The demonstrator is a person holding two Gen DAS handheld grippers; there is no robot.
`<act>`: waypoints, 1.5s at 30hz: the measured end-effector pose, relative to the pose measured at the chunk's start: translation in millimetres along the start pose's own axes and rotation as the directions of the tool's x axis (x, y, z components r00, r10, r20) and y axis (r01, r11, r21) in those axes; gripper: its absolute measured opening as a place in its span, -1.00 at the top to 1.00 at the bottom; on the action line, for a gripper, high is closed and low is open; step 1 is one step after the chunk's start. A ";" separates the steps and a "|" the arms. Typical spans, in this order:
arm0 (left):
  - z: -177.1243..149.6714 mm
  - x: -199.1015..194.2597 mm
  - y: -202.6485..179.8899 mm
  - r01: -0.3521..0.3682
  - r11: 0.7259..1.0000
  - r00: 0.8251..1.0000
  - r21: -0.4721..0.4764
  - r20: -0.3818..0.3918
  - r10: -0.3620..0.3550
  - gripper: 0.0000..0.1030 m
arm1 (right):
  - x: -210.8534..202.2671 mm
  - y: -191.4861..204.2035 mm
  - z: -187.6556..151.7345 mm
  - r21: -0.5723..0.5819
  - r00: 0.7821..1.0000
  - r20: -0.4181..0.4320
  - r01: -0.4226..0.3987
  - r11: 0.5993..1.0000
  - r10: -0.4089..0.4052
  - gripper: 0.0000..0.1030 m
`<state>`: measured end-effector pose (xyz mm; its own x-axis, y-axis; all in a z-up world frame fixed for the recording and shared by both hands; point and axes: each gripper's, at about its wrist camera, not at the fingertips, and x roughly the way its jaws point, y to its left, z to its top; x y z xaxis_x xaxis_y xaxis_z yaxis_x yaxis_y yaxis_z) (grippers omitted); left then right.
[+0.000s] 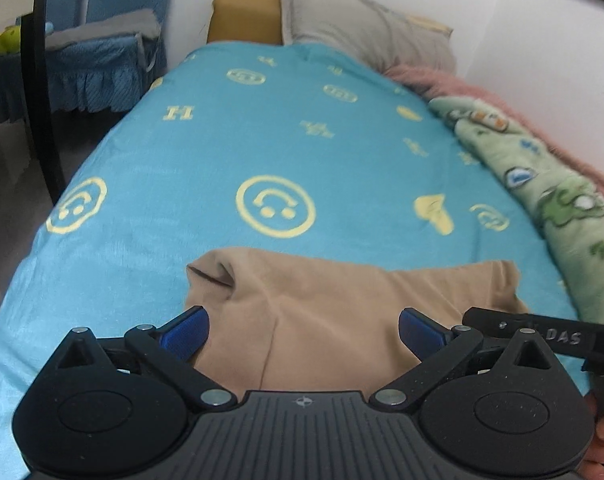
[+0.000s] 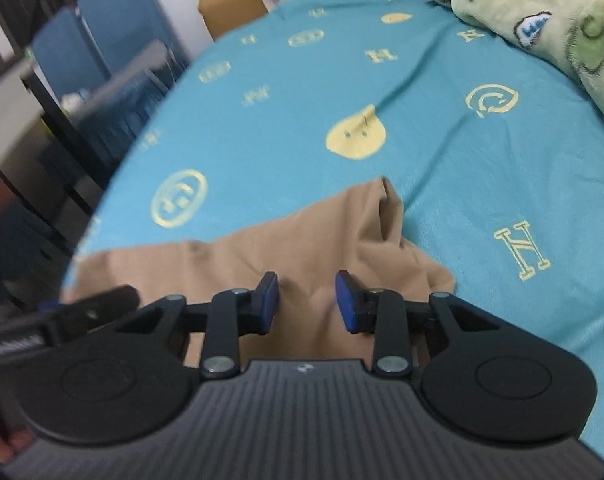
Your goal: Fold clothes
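Note:
A tan garment (image 1: 333, 312) lies on the turquoise bedspread (image 1: 222, 152) near the bed's near end, with a rumpled opening at its far left corner. My left gripper (image 1: 303, 330) is wide open just above the garment, its blue pads (image 1: 190, 332) on either side of the cloth. In the right wrist view the garment (image 2: 302, 240) runs across the bedspread (image 2: 481, 184). My right gripper (image 2: 306, 304) is partly open over a raised wrinkle of the cloth, holding nothing. The right gripper's black body (image 1: 541, 336) shows at the left wrist view's right edge.
A green cartoon-print blanket (image 1: 549, 184) and a pink fuzzy blanket (image 1: 481, 92) lie along the wall side. A grey pillow (image 1: 365, 24) sits at the bed's head. Blue-covered chairs (image 1: 102, 60) and a dark table leg (image 1: 42, 80) stand left of the bed.

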<state>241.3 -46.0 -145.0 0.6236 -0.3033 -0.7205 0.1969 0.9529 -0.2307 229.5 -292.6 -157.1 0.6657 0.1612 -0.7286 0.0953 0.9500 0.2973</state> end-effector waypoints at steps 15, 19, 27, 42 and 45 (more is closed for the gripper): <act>-21.9 -60.7 -18.0 0.019 0.999 1.000 0.033 0.005 -0.019 -0.97 | -66.2 15.7 -24.9 -0.078 1.000 0.005 -0.028 0.997 0.028 0.28; -36.3 -84.5 -21.3 0.038 0.999 0.999 0.030 0.007 -0.038 -0.97 | -90.4 18.3 -40.5 -0.081 0.999 0.012 -0.041 0.996 0.042 0.28; -60.9 -63.0 -30.7 -0.036 0.998 0.994 0.053 -0.099 0.041 -0.97 | -74.6 17.2 -57.0 -0.084 0.998 -0.069 -0.006 0.996 0.000 0.29; -81.0 -111.3 44.1 0.285 0.799 0.932 -0.530 -0.041 -0.359 -0.94 | -77.1 -1.0 -53.7 0.062 0.995 -0.085 -0.053 0.997 0.058 0.29; -89.0 -85.4 51.4 0.261 0.736 0.911 -0.625 -0.093 -0.403 -0.94 | -77.6 -5.7 -54.1 0.095 0.994 -0.086 -0.062 0.994 0.070 0.30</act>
<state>130.8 28.7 -153.5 0.4184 -0.6600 -0.6240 -0.1649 0.6204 -0.7668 137.4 -296.1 -135.6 0.6050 0.2496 -0.7561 0.1241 0.9084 0.3992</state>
